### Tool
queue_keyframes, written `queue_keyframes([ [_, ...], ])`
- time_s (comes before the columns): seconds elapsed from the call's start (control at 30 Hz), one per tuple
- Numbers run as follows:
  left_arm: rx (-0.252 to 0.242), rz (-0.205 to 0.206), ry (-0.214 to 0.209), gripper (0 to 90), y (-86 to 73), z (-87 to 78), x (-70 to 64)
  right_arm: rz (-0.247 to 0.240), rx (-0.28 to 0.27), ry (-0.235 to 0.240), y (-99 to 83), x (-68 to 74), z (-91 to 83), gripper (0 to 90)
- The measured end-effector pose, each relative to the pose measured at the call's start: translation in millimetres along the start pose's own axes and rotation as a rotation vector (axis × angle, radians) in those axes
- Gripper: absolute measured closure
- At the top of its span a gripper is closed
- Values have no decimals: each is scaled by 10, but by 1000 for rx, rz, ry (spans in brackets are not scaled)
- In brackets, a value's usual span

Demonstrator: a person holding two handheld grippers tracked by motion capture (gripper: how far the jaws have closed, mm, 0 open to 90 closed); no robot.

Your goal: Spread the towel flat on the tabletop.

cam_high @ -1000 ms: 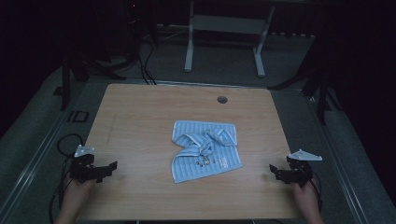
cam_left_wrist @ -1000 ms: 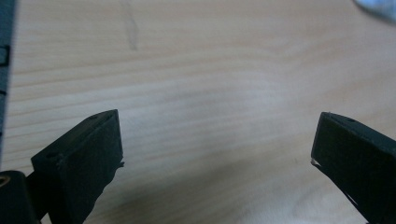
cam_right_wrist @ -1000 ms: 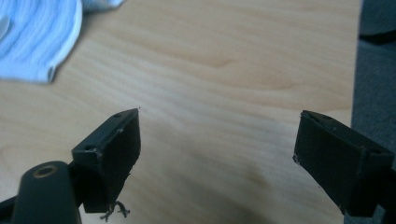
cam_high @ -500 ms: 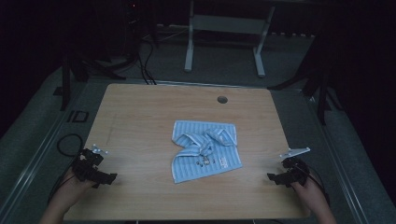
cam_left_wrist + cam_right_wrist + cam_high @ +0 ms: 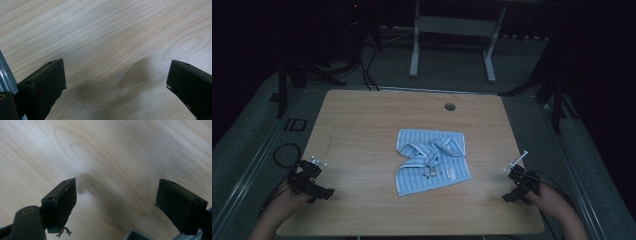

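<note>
A crumpled light-blue striped cloth (image 5: 432, 160) lies near the middle of the wooden table (image 5: 372, 120). My left gripper (image 5: 323, 192) rests low at the table's front left, well apart from the cloth. In the left gripper view its jaws stand wide apart over bare wood, gripper (image 5: 116, 82) open and empty. My right gripper (image 5: 508, 196) sits near the front right edge, also far from the cloth. Seen in the right gripper view, the gripper (image 5: 116, 200) is open with only wood grain between the jaws.
A round cable hole (image 5: 450, 106) sits near the table's far edge. Beyond the table stands a white metal frame (image 5: 452, 40) on a dark floor. Cables (image 5: 282, 155) trail off the left side.
Both grippers have tipped downward toward the table and shifted slightly nearer the front edge. The cloth has not moved.
</note>
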State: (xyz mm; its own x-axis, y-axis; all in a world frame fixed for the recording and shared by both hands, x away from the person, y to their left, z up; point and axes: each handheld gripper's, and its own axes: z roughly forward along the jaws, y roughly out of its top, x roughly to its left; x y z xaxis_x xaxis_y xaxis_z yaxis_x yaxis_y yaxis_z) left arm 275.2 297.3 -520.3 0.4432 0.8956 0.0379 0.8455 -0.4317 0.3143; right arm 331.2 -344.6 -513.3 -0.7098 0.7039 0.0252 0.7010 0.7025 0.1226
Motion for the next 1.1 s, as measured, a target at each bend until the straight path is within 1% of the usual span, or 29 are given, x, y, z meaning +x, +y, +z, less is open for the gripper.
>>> queue_keyframes([
  [0.03, 0, 0, 0, 21, 0, 0, 0, 0, 0, 0, 0, 0, 0, 164],
  [0.07, 6, 12, -5, 21, 1, 7, -15, 2, 30, 9, 20, -4, -3, 163],
  [0.13, 19, 25, -10, 21, 12, 15, -34, -6, 42, 10, 36, -6, -1, 163],
  [0.2, 27, 31, -15, 27, 26, 23, -49, -2, 66, 33, 55, -10, 5, 164],
  [0.23, 28, 32, -12, 46, 34, 25, -58, -3, 79, 37, 66, -9, 12, 164],
  [0.3, 26, 35, -17, 46, 51, 28, -68, -12, 97, 39, 89, 3, 31, 163],
  [0.33, 18, 36, -23, 46, 58, 26, -71, -11, 104, 41, 103, 10, 32, 162],
  [0.37, 17, 40, -24, 45, 69, 23, -75, -14, 100, 40, 116, 8, 34, 161],
  [0.43, 14, 39, -23, 45, 82, 21, -83, -7, 96, 44, 129, 8, 31, 158],
  [0.47, 5, 35, -28, 45, 115, 21, -102, -9, 90, 48, 140, 0, 29, 154],
  [0.5, 3, 29, -33, 45, 135, 24, -109, 0, 75, 55, 165, -16, 24, 151],
  [0.57, -3, 26, -35, 45, 181, 34, -142, 1, 64, 87, 189, -33, 30, 145],
  [0.6, -7, 29, -37, 45, 207, 38, -162, -5, 51, 87, 202, -32, 34, 144],
  [0.63, -7, 29, -37, 45, 207, 38, -162, -5, 51, 87, 202, -32, 34, 144],
  [0.67, -8, 44, -46, 45, 253, 49, -204, -9, 39, 84, 213, -30, 27, 143],
  [0.7, -7, 55, -48, 45, 280, 55, -228, -18, 15, 108, 234, -26, 15, 140],
  [0.73, -5, 60, -51, 45, 306, 64, -255, -28, 9, 112, 246, -13, 10, 141],
  [0.8, -5, 72, -53, 46, 353, 84, -293, -66, 16, 105, 273, 20, 8, 141],
  [0.83, -2, 84, -54, 46, 384, 99, -323, -76, 22, 103, 284, 32, 10, 141],
  [0.87, -1, 85, -55, 46, 405, 109, -338, -88, 27, 102, 305, 43, 16, 143],
  [0.97, -3, 108, -58, 53, 491, 144, -423, -110, 27, 76, 361, 57, 21, 168],
  [1.03, -19, 125, -68, 53, 544, 150, -479, -125, 13, 65, 407, 67, 14, 223],
  [1.07, -24, 130, -71, 56, 564, 151, -500, -143, -3, 56, 435, 77, 8, 226],
  [1.1, -30, 143, -73, 61, 599, 152, -536, -152, -15, 53, 450, 83, 6, 226],
])
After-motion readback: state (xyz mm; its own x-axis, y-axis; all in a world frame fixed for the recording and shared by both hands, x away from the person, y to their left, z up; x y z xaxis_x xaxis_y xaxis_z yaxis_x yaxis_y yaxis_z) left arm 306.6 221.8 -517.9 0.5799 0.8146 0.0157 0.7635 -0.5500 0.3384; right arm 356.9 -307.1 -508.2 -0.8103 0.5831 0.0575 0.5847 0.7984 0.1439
